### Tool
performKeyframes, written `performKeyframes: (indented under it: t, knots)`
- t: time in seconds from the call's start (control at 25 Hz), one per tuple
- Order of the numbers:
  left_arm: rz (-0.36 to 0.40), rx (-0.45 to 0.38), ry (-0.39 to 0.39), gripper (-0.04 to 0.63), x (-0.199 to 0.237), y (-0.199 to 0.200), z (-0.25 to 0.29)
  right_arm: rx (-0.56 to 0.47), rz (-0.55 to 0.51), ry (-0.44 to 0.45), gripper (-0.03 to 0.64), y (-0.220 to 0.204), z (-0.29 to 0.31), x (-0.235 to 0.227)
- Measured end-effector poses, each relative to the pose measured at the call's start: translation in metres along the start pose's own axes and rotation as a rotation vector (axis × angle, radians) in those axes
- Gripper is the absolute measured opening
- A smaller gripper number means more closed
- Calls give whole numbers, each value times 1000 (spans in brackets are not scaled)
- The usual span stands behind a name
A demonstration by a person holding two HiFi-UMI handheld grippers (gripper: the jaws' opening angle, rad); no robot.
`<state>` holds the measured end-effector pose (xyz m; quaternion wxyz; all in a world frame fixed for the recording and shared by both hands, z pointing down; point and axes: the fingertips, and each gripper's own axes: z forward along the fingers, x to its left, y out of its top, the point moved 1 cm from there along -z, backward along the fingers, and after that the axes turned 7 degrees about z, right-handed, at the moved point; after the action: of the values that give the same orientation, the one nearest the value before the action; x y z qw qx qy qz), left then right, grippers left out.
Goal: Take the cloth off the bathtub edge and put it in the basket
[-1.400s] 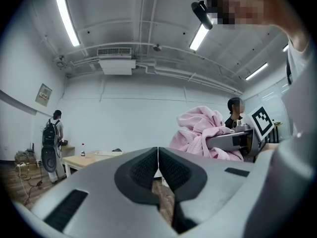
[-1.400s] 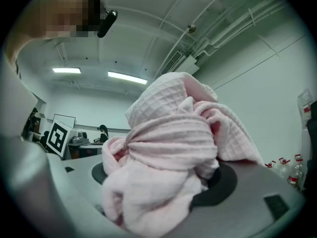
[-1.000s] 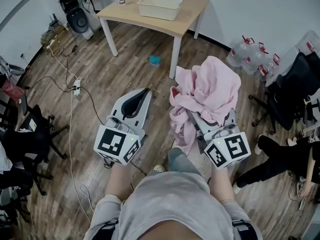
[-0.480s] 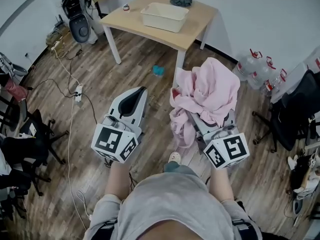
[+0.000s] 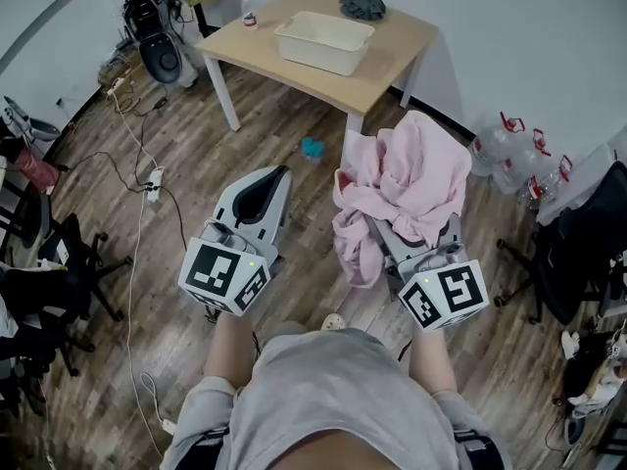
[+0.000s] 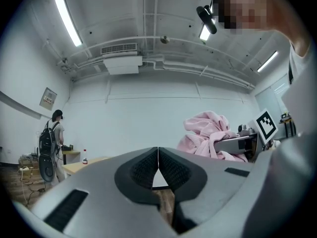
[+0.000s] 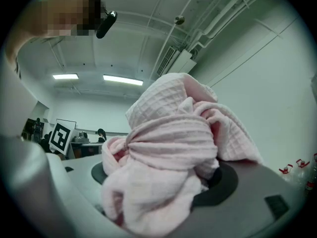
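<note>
A bunched pink cloth [image 5: 402, 189] fills the jaws of my right gripper [image 5: 384, 215], which is shut on it and carries it over the wooden floor; in the right gripper view the cloth [image 7: 168, 152] hides both pads. My left gripper [image 5: 265, 192] is held beside it, shut and empty; its dark pads [image 6: 157, 168] meet with nothing between them. A cream basket [image 5: 324, 42] stands on the wooden table [image 5: 392, 67] ahead, well beyond both grippers. No bathtub is in view.
A dark cloth [image 5: 362, 8] and a small bottle [image 5: 249, 16] are also on the table. Water jugs [image 5: 514, 145] stand by the right wall, office chairs [image 5: 578, 253] at right and at left [image 5: 39, 272]. Cables [image 5: 137, 164] trail over the floor. A small teal thing [image 5: 312, 148] lies near the table leg.
The table and basket have shifted slightly right and nearer in the head view as the person walks. Both grippers keep their pose and the cloth stays gripped.
</note>
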<state>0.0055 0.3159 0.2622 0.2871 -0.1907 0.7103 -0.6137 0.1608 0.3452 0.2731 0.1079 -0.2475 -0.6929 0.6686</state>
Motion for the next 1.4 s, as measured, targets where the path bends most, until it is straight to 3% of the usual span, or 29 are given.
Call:
performKeyframes:
  t: [0.28, 0.6, 1.4]
  knots:
    - [-7, 7, 37, 15, 9, -5, 18, 1, 13, 17, 373, -3, 16, -21]
    - [-23, 2, 23, 15, 43, -15, 50, 0, 11, 13, 373, -3, 59, -34]
    - [-43, 5, -140, 15, 198, -55, 161, -19, 26, -137, 373, -12, 232, -62]
